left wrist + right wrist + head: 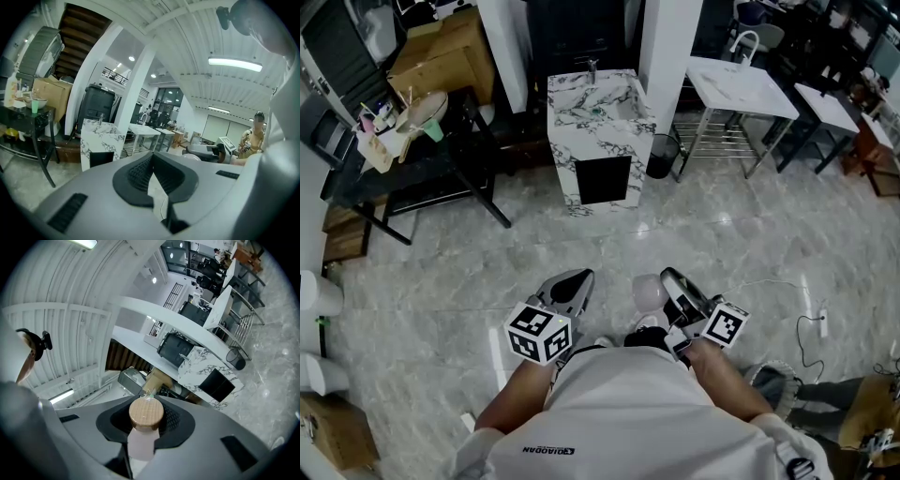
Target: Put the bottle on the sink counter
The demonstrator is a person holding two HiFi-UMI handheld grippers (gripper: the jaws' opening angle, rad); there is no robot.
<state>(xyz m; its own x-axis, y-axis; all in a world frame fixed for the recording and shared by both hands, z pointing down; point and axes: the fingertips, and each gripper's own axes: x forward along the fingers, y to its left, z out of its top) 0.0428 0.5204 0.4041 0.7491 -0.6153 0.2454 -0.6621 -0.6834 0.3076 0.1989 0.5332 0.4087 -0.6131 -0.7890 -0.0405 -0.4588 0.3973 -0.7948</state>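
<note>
A pale pink bottle [140, 442] with a round wooden cap [146, 412] sits between the jaws of my right gripper [146, 422], which is shut on it, cap pointing outward. In the head view the bottle [649, 292] shows just left of the right gripper [677, 287], low over the floor in front of the person. My left gripper [573, 285] is beside it, its jaws shut with nothing between them [152, 158]. The white marble sink counter [572, 111] with a basin and tap stands some way ahead, across bare floor.
A black table [431, 164] with cups and clutter stands left of the sink. White metal-framed tables [741, 86] and a black bin [661, 155] are to its right. A cable [802, 328] lies on the grey tiled floor at the right.
</note>
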